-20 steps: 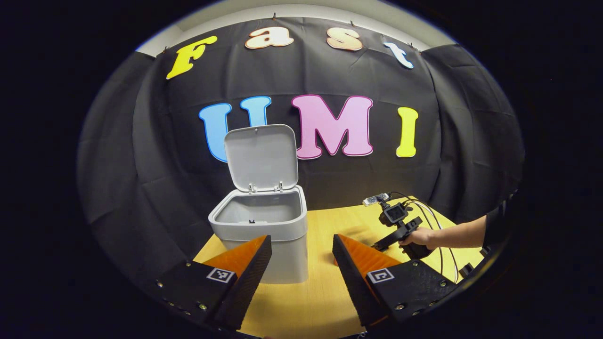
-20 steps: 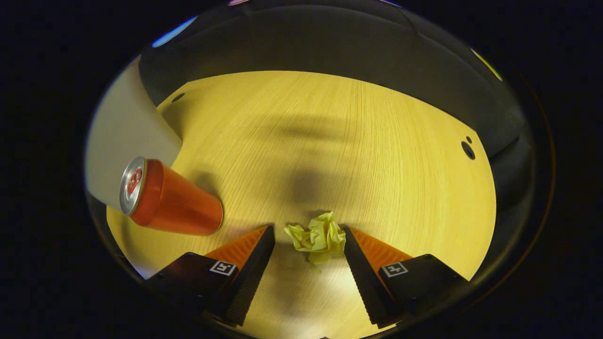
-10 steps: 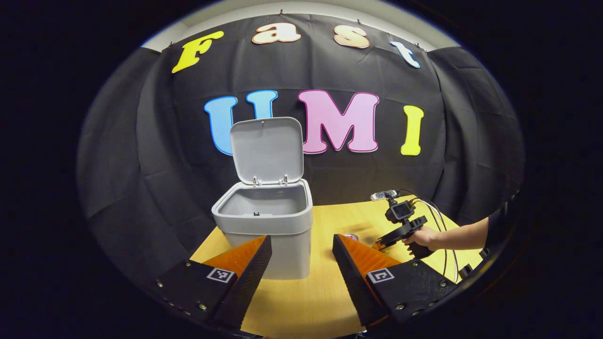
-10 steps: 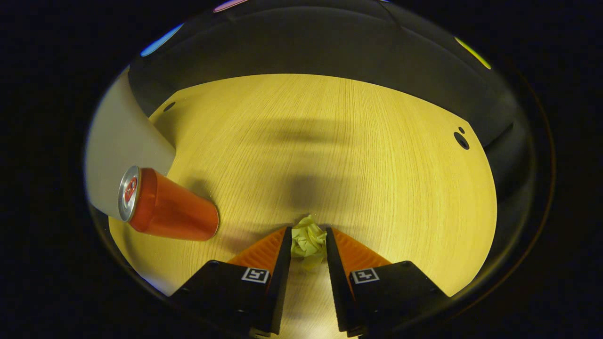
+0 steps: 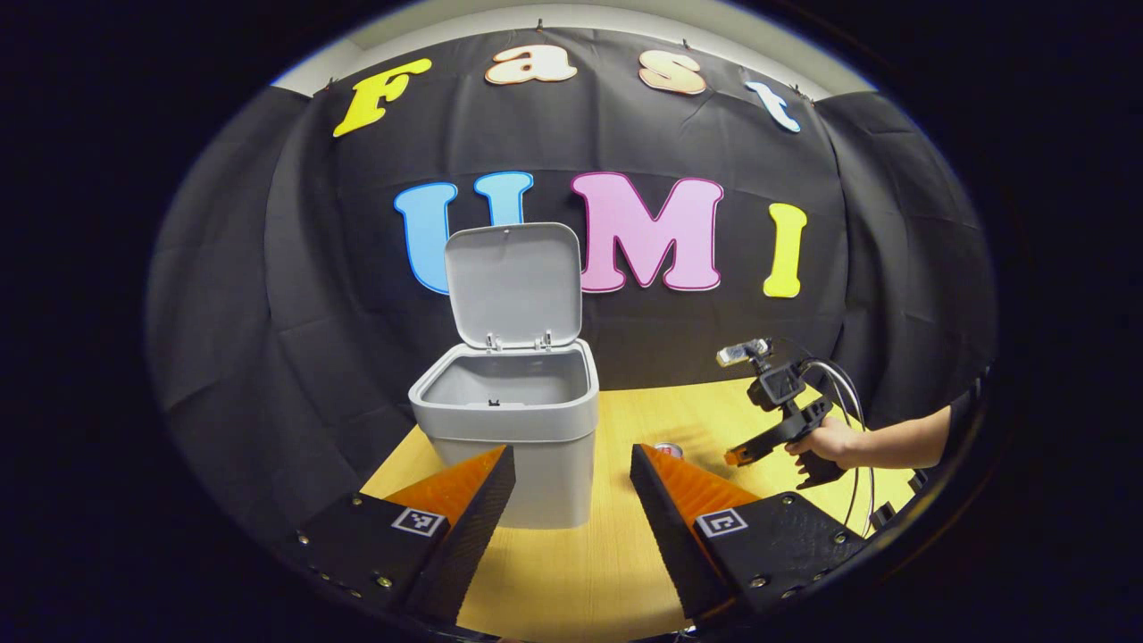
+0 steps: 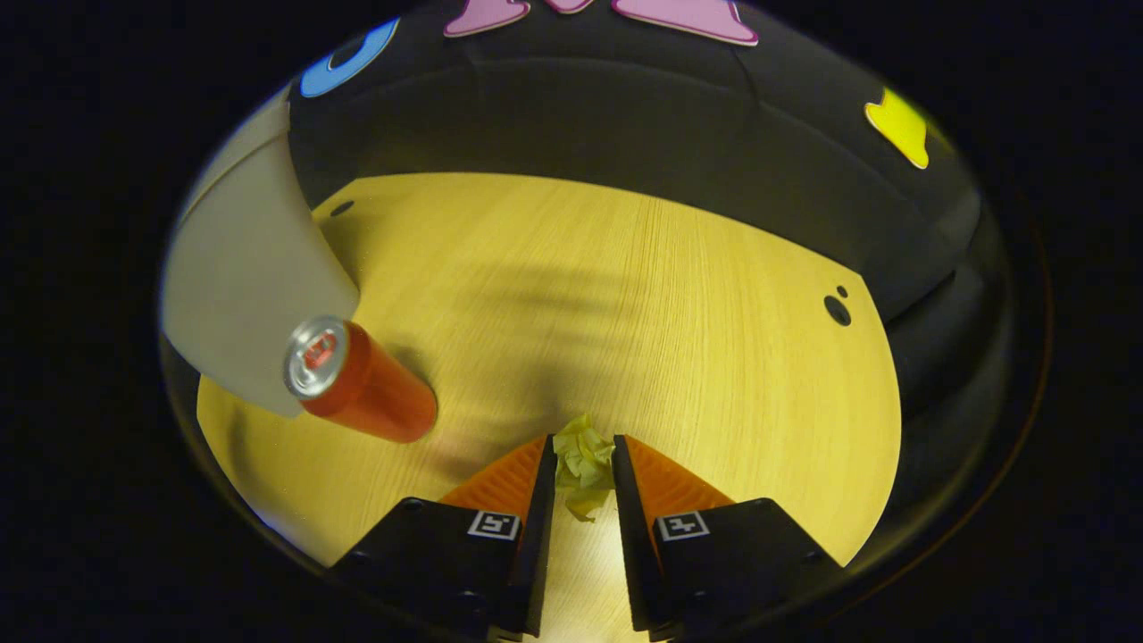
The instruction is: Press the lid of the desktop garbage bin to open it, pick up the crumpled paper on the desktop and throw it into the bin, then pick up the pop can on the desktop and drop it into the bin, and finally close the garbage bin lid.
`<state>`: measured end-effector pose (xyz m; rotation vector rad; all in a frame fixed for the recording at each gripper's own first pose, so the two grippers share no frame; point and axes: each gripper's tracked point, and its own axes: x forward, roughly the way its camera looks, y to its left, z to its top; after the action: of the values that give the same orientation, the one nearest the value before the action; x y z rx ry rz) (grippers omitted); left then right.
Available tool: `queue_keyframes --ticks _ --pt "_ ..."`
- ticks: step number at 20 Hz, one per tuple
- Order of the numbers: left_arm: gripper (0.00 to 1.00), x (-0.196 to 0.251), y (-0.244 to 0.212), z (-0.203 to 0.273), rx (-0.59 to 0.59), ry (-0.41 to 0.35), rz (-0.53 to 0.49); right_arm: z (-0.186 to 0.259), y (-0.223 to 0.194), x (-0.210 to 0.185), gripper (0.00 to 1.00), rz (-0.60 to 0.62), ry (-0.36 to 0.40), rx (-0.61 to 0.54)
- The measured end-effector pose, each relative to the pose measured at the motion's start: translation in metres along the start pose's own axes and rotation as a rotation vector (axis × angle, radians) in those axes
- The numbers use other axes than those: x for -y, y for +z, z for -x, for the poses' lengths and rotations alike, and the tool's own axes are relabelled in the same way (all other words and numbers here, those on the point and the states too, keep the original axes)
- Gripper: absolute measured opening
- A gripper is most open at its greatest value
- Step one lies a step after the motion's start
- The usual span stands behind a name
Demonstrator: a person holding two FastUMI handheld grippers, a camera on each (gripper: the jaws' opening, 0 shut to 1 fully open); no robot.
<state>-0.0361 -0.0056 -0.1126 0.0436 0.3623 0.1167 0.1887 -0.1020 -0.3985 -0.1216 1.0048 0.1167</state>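
With the lid (image 5: 513,281) standing upright at centre frame of the left gripper view, the bin (image 5: 506,429) is seen open, its mouth grey and apparently empty. The left gripper (image 5: 571,464) is held low in the foreground with its fingers spread wide apart and nothing between them.

In the right gripper view, the right gripper (image 6: 582,455) is seen at bottom centre, its fingers drawn together and clamped on the paper (image 6: 582,464). The wad is pinched near the fingertips, with crumpled edges showing above and below the grip. Whether it is clear of the table (image 6: 625,295) cannot be told for certain. The same gripper is also seen at the right of the left gripper view (image 5: 734,457), held by a hand (image 5: 826,442).

The can (image 6: 362,384) is seen upright at left of the right gripper view, just beside the bin wall (image 6: 250,295).

Handling, as judged: the paper is light, soft and springy, and it yields under the fingers. A pinch across its middle is judged adequate; little force is needed, though a loose fold could slip free. The can is stiff, smooth and round, possibly slippery. It is best taken across mid-body, with the fingers square to its sides.

Step judged: paper grasped, carry to bin pending.
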Motion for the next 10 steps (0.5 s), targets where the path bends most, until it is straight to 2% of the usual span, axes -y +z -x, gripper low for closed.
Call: queue_keyframes --ticks 2,5,10 --pt "0.87 0.001 -0.002 0.0 0.002 -0.009 0.003 0.014 0.017 -0.005 0.41 0.014 0.001 0.055" --pt "0.87 0.002 -0.002 0.003 0.013 -0.021 0.004 0.057 0.067 -0.022 0.41 0.033 0.028 0.166" --pt "0.87 -0.001 -0.002 0.007 0.03 -0.025 0.02 0.143 0.149 -0.066 0.41 0.104 0.13 0.349"
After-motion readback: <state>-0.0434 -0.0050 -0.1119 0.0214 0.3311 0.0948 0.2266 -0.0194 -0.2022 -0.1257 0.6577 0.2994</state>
